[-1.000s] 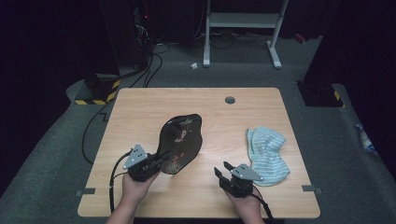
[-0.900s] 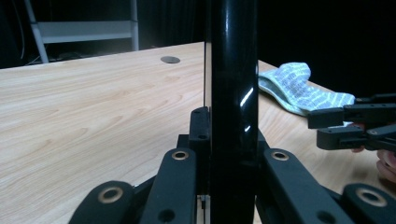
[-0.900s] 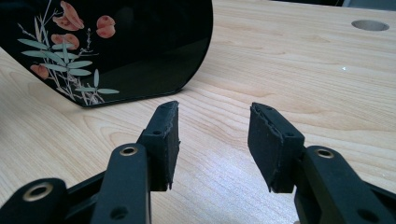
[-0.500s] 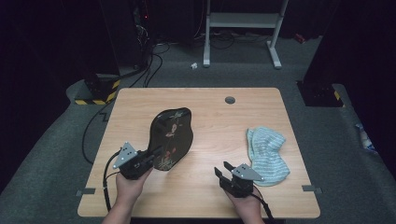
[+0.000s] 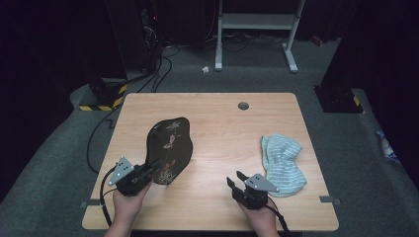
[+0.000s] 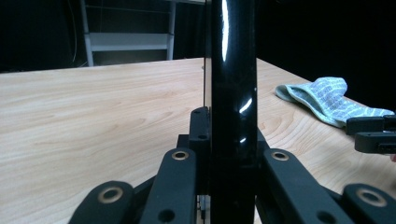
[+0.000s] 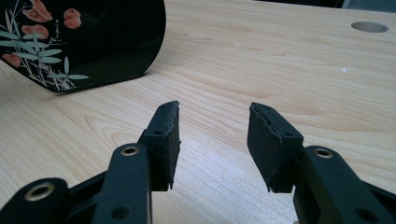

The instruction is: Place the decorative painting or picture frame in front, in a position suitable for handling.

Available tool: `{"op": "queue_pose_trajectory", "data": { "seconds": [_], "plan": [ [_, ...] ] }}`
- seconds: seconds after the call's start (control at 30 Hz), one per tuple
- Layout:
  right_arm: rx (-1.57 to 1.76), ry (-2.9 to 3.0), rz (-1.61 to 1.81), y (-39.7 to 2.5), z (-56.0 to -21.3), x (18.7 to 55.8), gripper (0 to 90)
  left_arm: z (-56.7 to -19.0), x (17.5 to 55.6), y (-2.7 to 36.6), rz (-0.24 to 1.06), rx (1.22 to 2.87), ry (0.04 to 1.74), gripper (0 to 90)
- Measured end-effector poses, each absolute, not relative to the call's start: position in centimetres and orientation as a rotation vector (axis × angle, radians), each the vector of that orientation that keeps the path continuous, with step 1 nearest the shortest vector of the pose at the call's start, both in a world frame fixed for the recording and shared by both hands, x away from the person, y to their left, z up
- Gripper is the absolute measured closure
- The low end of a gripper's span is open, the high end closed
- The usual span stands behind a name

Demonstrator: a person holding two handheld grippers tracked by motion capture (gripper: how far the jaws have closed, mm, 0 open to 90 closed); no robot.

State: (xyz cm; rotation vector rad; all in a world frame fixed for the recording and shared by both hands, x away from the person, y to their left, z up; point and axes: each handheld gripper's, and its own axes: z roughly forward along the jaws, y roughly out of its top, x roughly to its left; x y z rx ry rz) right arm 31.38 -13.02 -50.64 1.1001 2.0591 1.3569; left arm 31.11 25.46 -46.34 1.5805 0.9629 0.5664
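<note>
A glossy black tray point(image 5: 168, 145) painted with flowers and leaves stands tilted up over the left half of the wooden table point(image 5: 222, 123). My left gripper point(image 5: 154, 166) is shut on its near rim. In the left gripper view the tray point(image 6: 232, 70) appears edge-on, upright between the jaws of the left gripper point(image 6: 229, 133). My right gripper point(image 5: 236, 179) stands open near the front edge with nothing in it. From the right gripper view, the tray point(image 7: 93, 37) rests its lower edge on the wood, beyond the right gripper point(image 7: 212, 135).
A blue-and-white striped cloth point(image 5: 281, 163) lies crumpled at the right, just beside the right gripper; it is also in the left gripper view point(image 6: 327, 100). A round cable hole point(image 5: 243, 105) sits near the table's far edge. Cables and a metal stand are on the floor beyond.
My left gripper has shifted to the left and tipped the tray up more steeply, carrying it leftwards. The right gripper and the cloth have stayed put.
</note>
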Motion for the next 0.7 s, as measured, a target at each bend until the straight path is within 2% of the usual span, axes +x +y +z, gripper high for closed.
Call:
{"op": "queue_pose_trajectory", "data": {
  "seconds": [0.47, 0.53, 0.7],
  "plan": [
    [1.102, 2.062, 1.329, -13.4, -50.5, 31.4, 47.8, -47.0, 30.5, 25.7, 0.547, 1.554, 1.003, 79.2],
    [1.103, 2.054, 1.309, -14.0, -50.3, 31.5, 45.9, -47.1, 30.6, 25.6, 0.542, 1.574, 1.005, 70.8],
    [1.108, 2.048, 1.265, -15.1, -49.9, 31.7, 44.5, -47.1, 30.2, 25.3, 0.55, 1.634, 0.978, 66.7]
  ]
}}
